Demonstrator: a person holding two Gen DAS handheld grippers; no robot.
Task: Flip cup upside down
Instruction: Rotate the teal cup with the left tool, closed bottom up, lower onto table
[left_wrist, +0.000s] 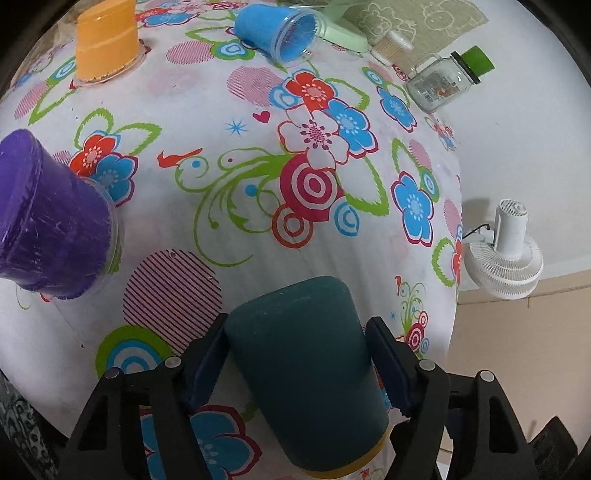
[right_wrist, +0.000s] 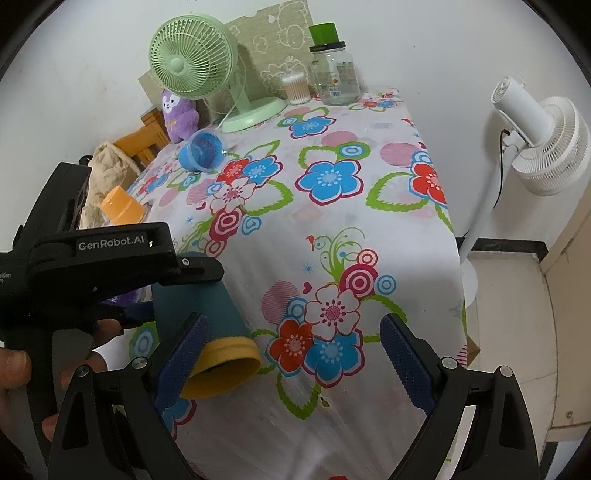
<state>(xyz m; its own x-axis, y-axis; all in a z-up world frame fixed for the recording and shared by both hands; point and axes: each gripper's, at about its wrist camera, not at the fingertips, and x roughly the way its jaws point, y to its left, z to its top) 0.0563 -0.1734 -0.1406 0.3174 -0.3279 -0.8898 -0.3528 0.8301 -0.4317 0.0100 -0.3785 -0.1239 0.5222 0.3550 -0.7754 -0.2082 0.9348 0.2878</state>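
A dark teal cup with a yellow rim (left_wrist: 306, 373) is clamped between the blue pads of my left gripper (left_wrist: 295, 358), tilted above the flowered tablecloth (left_wrist: 258, 206), base pointing away, rim toward the camera. In the right wrist view the same cup (right_wrist: 207, 325) hangs with its yellow mouth facing down and right, held by the black left gripper (right_wrist: 173, 291). My right gripper (right_wrist: 291, 365) is open and empty, its left pad (right_wrist: 184, 354) just in front of the cup.
A purple cup (left_wrist: 51, 221) and an orange cup (left_wrist: 105, 40) stand upside down at the left. A blue cup (left_wrist: 280, 31) lies on its side at the back. A glass jar (left_wrist: 439, 85), cotton swabs (right_wrist: 295, 86), green fan (right_wrist: 195, 59) stand behind. A white fan (right_wrist: 539, 144) is off the table's right edge.
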